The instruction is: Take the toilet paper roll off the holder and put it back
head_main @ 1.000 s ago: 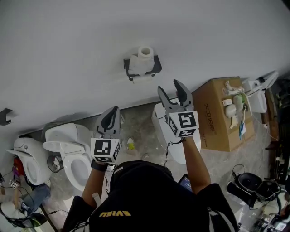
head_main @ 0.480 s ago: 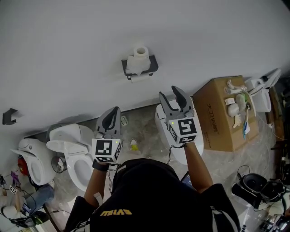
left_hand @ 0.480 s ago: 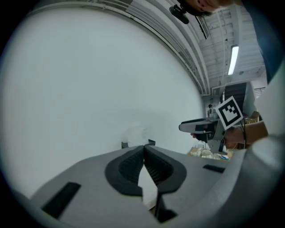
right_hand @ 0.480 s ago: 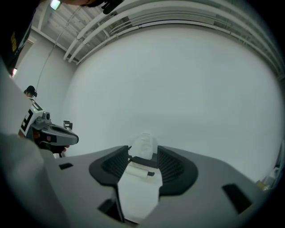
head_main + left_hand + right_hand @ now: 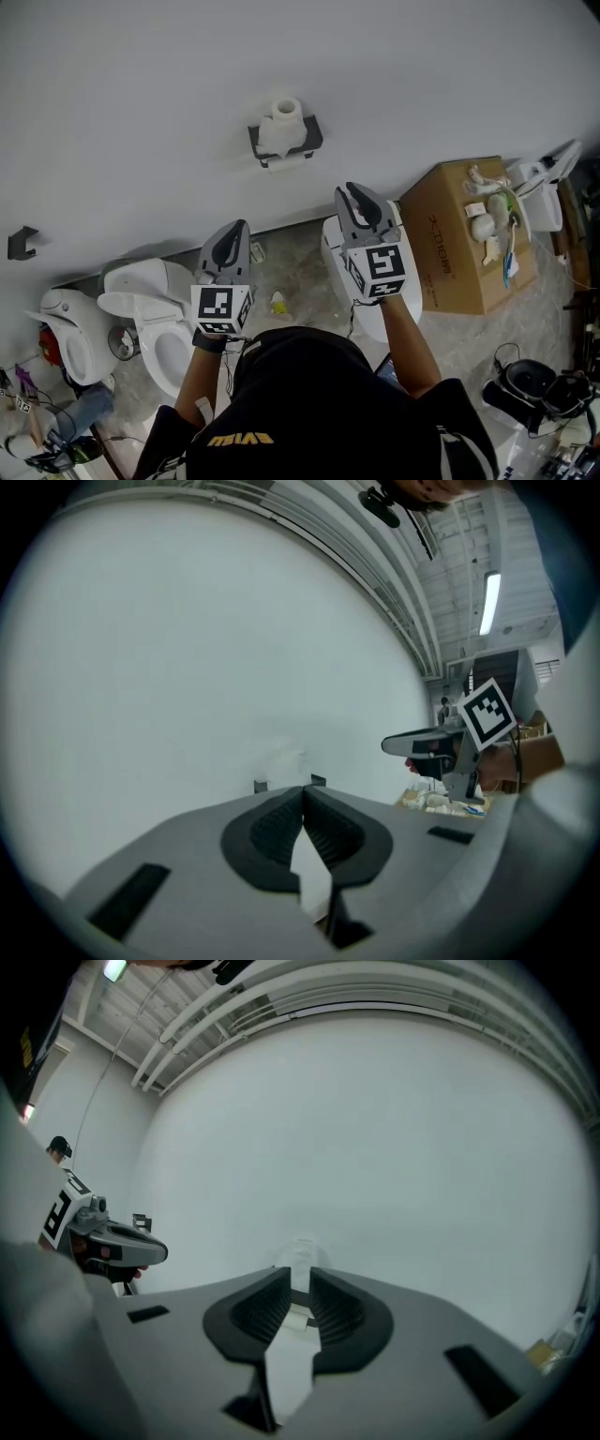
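White wall (image 5: 141,112) fills most of the head view. High on it is a black holder (image 5: 314,141), and the toilet paper roll (image 5: 281,127) sits on it with its hole facing out. Both claws are held up in the air, well apart from the roll. The left claw (image 5: 234,230) is pressed together. The right claw (image 5: 361,192) has just been closing and is almost together, with nothing in it. Down on the floor (image 5: 291,272) are toilets (image 5: 155,319) and a cardboard box (image 5: 450,234).

From the left gripper view, the left claw's tips touch each other and pinch nothing. The holder's ends peek out just past them, far off on the wall.

From the right gripper view, a thin gap is left between the right claw's jaws. The roll (image 5: 302,1252) shows through that gap, but it is far away and not held.

What could go wrong, I think: a claw this narrow cannot fit around the roll. If it goes in like this, it could poke the roll and knock it off, and the roll may drop to the floor. A hard squeeze could squash the soft paper, and a pull on the loose end could unroll it
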The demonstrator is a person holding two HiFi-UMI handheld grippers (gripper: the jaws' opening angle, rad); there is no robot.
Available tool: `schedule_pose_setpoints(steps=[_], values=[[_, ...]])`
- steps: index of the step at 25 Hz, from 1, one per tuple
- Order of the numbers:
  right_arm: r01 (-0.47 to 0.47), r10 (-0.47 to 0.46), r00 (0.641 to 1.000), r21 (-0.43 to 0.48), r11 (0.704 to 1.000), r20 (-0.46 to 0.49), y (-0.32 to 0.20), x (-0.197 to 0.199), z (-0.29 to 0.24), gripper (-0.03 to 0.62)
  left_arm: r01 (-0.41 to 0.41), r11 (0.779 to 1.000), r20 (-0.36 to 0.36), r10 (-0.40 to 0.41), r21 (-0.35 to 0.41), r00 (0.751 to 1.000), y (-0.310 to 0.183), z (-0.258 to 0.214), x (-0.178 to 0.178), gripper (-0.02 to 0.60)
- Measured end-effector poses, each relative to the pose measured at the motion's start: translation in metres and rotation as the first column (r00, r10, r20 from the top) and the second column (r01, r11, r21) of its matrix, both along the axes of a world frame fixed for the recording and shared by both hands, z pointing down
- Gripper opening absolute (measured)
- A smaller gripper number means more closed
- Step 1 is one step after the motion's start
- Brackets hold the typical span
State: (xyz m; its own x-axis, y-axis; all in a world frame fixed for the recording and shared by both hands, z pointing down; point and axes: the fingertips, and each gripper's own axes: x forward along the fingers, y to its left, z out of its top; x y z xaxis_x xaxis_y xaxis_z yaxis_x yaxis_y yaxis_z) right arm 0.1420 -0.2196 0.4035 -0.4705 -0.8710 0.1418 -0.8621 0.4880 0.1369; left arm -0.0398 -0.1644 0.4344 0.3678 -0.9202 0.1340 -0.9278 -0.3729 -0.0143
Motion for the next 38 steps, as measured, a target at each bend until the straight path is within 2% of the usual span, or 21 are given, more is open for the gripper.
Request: schedule_pose_setpoints(steps=[2, 8, 19, 38], values=[[-0.010, 0.010, 1.000, 0.001, 1.000, -0.012, 0.000, 0.002, 0.001, 0.028, 0.003, 1.000, 0.001, -0.003, 0.002, 1.000, 0.000, 0.000, 0.000, 0.011], [-0.003, 0.003, 1.000, -0.010, 1.000, -0.018, 0.000, 0.001, 0.001, -0.003, 0.004, 1.000, 0.000, -0.004, 0.007, 1.000, 0.001, -0.003, 0.002, 0.011], [0.016, -0.016, 1.000, 0.003, 1.000, 0.008, 0.007, 0.000, -0.004, -0.006, 0.003, 1.000, -0.002, -0.003, 0.007, 1.000, 0.002, -0.003, 0.004, 0.011], [0.048, -0.048, 0.999, 0.004, 0.999, -0.021, 0.011, -0.014, -0.005, -0.006, 0.020, 1.000, -0.006, -0.020, 0.010, 1.000, 0.004, -0.002, -0.006, 0.011]])
